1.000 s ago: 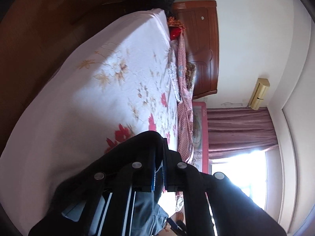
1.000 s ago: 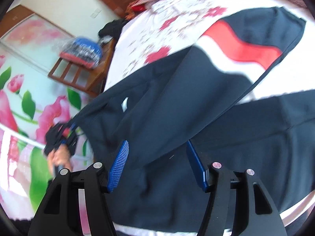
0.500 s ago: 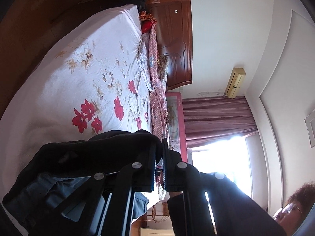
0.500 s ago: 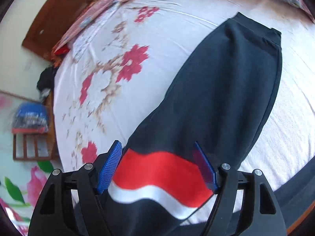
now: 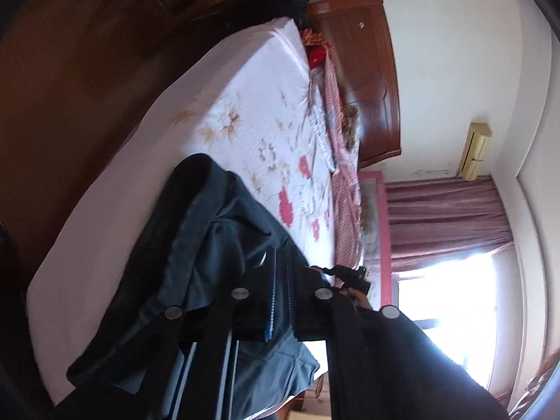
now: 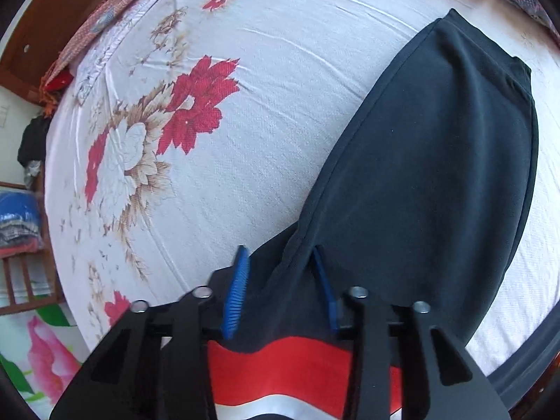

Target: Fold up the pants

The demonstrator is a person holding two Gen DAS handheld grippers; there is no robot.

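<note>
While the dark pants lie stretched across the floral bedsheet, the right gripper straddles their edge, jaws apart. The left gripper is clenched on pants fabric near the bed's edge.

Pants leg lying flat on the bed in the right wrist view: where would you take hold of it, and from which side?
Grip the pants leg at its far cuff, coming from the end with one finger slid under. The hem there is a free edge on the bedsheet.
</note>
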